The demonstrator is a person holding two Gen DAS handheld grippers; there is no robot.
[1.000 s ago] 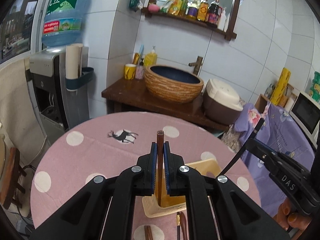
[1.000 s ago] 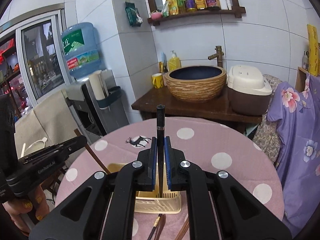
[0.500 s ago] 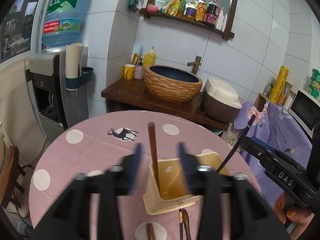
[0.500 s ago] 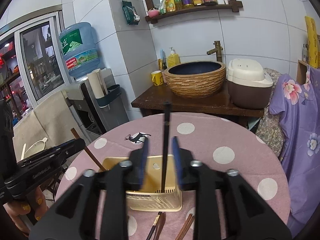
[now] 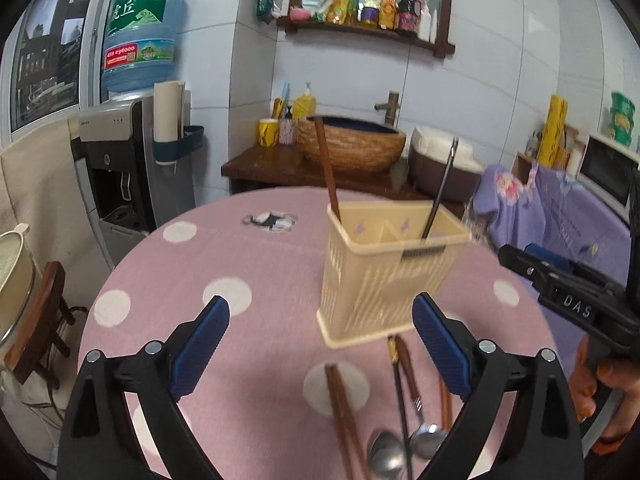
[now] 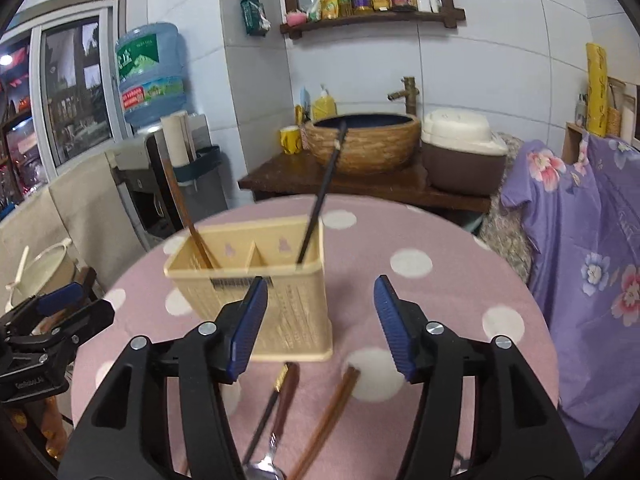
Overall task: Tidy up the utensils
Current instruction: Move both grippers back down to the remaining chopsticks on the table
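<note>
A cream slotted utensil holder stands on the pink dotted table. A brown chopstick leans in its left compartment and a black chopstick in its right. More brown chopsticks, a fork and spoons lie on the table in front of the holder. My left gripper is open and empty, just before the holder. My right gripper is open and empty too.
Behind the table stands a wooden counter with a woven basin, a rice cooker and cups. A water dispenser is at the left, a purple floral cloth at the right. A stool stands beside the table's left edge.
Both grippers opened and let go of their chopsticks, which now stand in the holder. Both grippers have drawn back and up from the holder.
</note>
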